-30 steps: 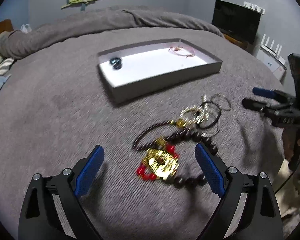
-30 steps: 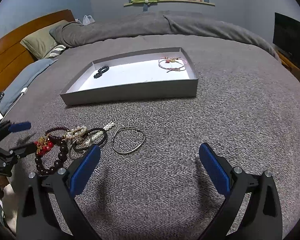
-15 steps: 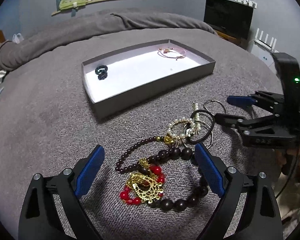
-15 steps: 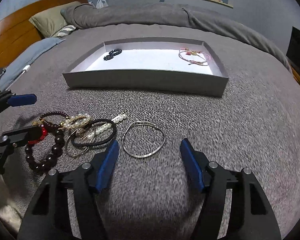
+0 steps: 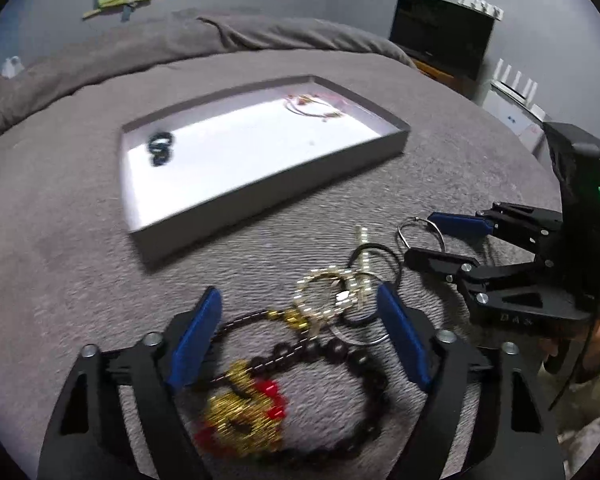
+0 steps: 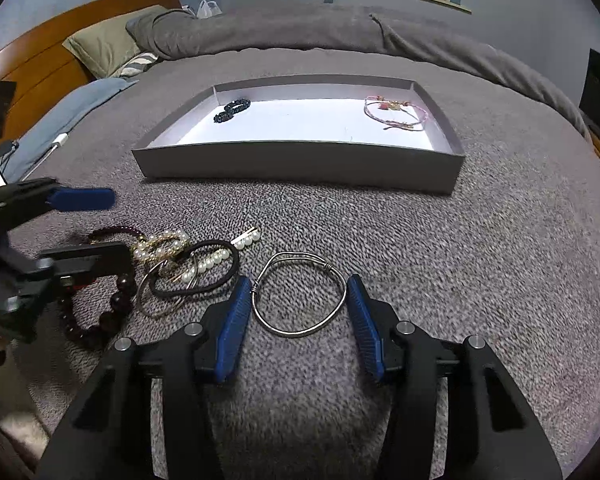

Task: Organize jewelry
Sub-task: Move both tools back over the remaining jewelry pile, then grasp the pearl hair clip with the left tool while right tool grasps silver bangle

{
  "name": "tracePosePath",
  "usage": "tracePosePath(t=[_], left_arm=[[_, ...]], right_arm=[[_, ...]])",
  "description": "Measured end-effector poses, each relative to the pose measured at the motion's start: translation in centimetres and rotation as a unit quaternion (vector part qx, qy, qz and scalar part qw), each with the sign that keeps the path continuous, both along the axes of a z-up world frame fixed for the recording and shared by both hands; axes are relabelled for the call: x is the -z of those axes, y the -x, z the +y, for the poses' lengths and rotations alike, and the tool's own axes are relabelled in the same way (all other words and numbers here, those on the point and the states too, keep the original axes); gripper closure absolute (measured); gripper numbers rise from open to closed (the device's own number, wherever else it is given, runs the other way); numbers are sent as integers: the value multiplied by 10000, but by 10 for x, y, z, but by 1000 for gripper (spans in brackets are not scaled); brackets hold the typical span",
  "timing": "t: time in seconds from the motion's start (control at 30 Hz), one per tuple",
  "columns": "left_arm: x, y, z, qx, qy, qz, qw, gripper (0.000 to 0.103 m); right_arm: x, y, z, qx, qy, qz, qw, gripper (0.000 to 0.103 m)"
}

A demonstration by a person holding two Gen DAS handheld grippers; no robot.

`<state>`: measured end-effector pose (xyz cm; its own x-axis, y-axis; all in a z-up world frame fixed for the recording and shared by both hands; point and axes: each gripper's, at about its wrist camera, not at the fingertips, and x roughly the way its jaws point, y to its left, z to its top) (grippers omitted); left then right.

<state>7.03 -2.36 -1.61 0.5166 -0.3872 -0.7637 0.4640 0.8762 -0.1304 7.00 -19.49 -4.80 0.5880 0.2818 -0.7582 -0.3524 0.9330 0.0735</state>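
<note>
A grey tray (image 6: 300, 166) lies on the bed and holds a black bead bracelet (image 6: 232, 110) and a pink bracelet (image 6: 394, 114). A silver wire bangle (image 6: 299, 294) lies on the blanket between the open jaws of my right gripper (image 6: 299, 312), which straddles it low over the blanket. My left gripper (image 5: 298, 344) is open over a pile with a dark bead bracelet (image 5: 340, 360), a gold and red charm (image 5: 244, 416), pearl pieces (image 6: 162, 246) and a black hair tie (image 6: 196, 268). The right gripper also shows in the left wrist view (image 5: 440, 236).
The grey blanket (image 6: 500, 260) covers the bed. A wooden headboard (image 6: 48, 68) and pillows stand at the left. A dark screen (image 5: 440, 40) and a white router (image 5: 516, 96) stand beyond the bed's right side. A shelf with clothes hangs on the far wall.
My right gripper has moved forward and down and narrowed around the silver bangle. My left gripper has moved forward over the jewelry pile and narrowed a little.
</note>
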Motion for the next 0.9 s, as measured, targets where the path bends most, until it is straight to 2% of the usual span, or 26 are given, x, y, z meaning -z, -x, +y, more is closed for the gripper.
tracePosePath(t=[0.07, 0.2, 0.43, 0.5, 0.7, 0.9], left_arm=[[3, -3, -4, 113, 79, 125, 9998, 37], [9, -8, -7, 268, 171, 372, 9988, 43], [16, -20, -4, 250, 264, 620, 9974, 53], [17, -20, -5, 274, 295, 642, 9971, 61], [8, -12, -12, 183, -38, 255, 9995, 61], [-12, -7, -8, 2, -240, -198, 9995, 62]], right_arm=[[-2, 3, -5, 21, -45, 3, 10000, 54], [-4, 10, -11, 15, -38, 13, 10000, 54], [-5, 16, -14, 47, -103, -4, 9999, 54], [-5, 16, -14, 62, -96, 10, 9999, 54], [-13, 17, -14, 147, -144, -62, 9998, 54], [-26, 16, -11, 182, -174, -187, 9995, 54]])
